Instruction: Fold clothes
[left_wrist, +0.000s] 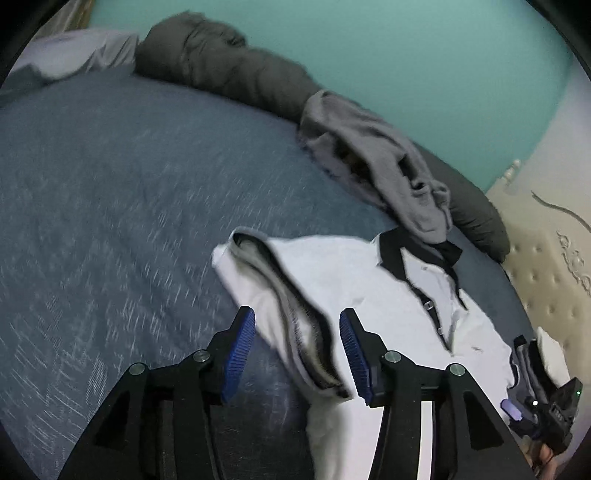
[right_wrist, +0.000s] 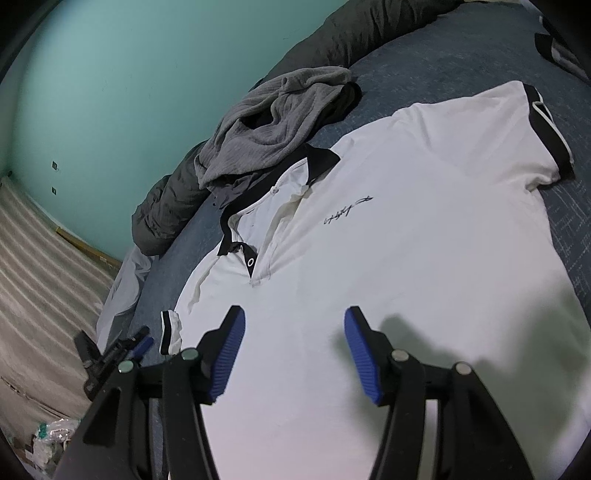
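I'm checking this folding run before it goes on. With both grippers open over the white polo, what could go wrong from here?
1. The grey garment overlaps the white polo at its collar, so pulling the polo may drag it along.
2. The left gripper straddles the black-trimmed sleeve; closing there might pinch only the trim, leaving a skewed fold.
3. The right gripper hovers over flat fabric, so it may grab several layers.
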